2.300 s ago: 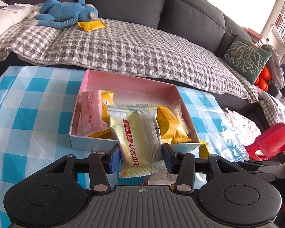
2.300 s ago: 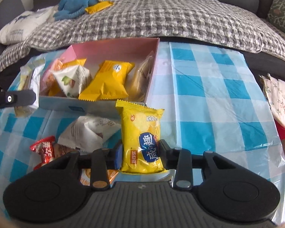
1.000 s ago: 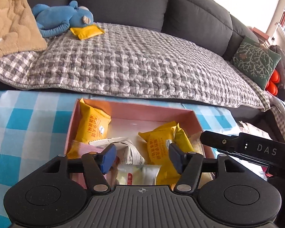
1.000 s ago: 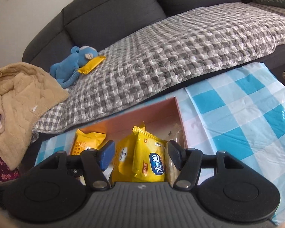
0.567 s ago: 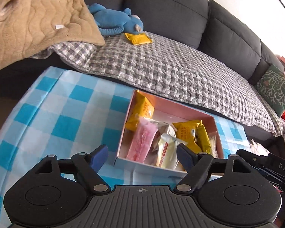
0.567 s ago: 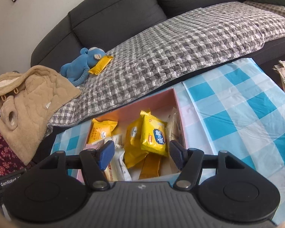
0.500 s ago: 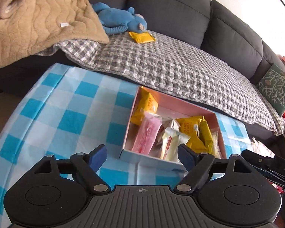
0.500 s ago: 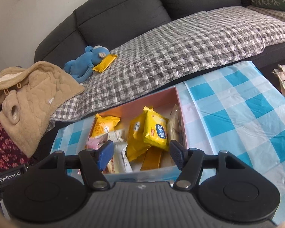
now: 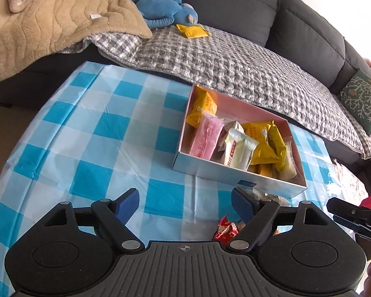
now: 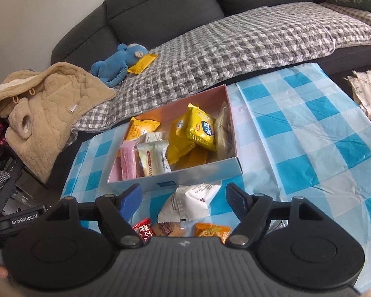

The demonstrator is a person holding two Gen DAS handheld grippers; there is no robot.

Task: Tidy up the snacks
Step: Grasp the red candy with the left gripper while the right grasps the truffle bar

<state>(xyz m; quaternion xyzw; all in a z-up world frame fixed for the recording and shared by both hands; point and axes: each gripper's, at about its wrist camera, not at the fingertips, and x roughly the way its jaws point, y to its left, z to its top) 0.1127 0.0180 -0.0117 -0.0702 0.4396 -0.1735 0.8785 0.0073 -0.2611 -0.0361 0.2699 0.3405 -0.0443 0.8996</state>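
Both spread, empty, the right tongs (image 10: 183, 199) opening, left tongs (image 9: 185, 204) idle; the white snack packet (image 10: 189, 206) by the box's (image 10: 200, 173) near wall looks light, crinkly, best pinched mid-body.

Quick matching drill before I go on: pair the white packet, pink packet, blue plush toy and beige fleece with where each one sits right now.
1 white packet
2 pink packet
3 blue plush toy
4 beige fleece

A on the grey checked blanket
B inside the box
C draped at the sofa's end
D on the tablecloth, in front of the box

Pairs: 1-D, 2-B, 3-A, 4-C
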